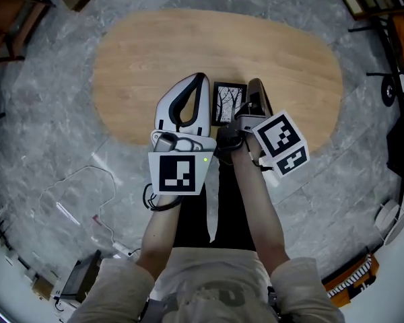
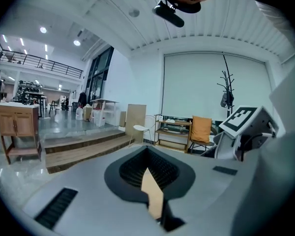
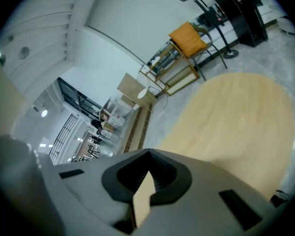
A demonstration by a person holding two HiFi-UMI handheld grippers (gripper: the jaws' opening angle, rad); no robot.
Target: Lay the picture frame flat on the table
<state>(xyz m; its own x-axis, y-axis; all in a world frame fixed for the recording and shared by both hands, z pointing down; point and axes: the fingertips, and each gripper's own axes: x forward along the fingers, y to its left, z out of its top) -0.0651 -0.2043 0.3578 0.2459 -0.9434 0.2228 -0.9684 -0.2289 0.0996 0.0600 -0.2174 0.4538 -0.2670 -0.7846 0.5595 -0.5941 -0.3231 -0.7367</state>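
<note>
One oval wooden bench (image 1: 141,59) is filling the middle of the head view. Two tongs are hovering over its lower edge, the left tongs (image 1: 203,79) and the right tongs (image 1: 256,83) both pressing their jaws together on nothing. Between them, the small picture frame (image 1: 229,103) is lying flat on the bench.

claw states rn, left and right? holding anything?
Left claw: closed, holding nothing.
Right claw: closed, holding nothing.
</note>
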